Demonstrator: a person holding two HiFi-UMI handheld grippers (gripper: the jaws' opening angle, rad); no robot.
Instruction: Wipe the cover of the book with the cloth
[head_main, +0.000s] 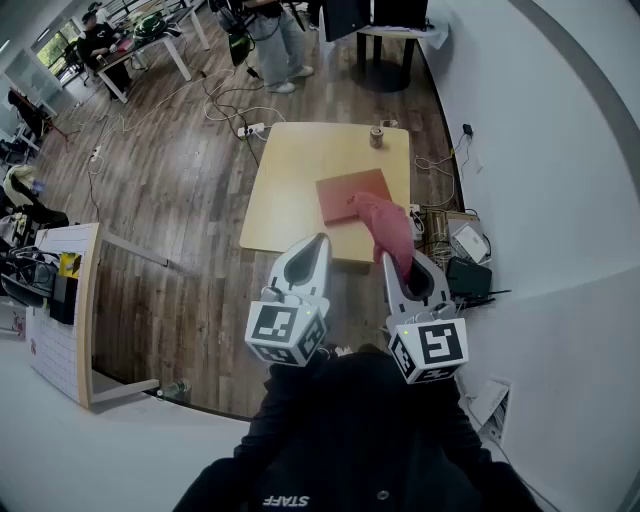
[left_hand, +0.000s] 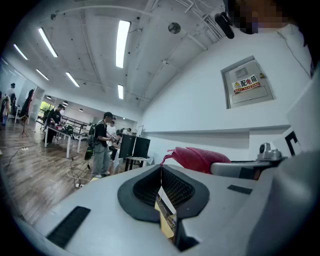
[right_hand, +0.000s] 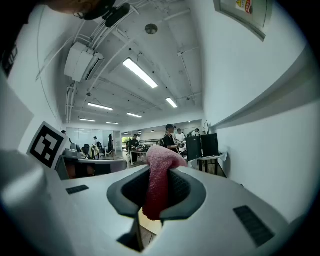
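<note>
Two grippers hang well above the pale wooden square worktop (head_main: 285, 190), neither touching it. The right gripper (head_main: 398, 268) is clamped on a pink-red terry cloth (head_main: 385, 225), pinched by a narrow fold with most of it bunched beyond the jaw tips. The left gripper (head_main: 318, 242) has its jaws pressed together with nothing between them. The flat reddish-brown book (head_main: 345, 192) lies unheld on the worktop's right half. Likely trouble: the thin pinch could let the cloth slip out under wiping pressure, bare jaw tips could scrape the cover, and the free book could slide toward the edge.
</note>
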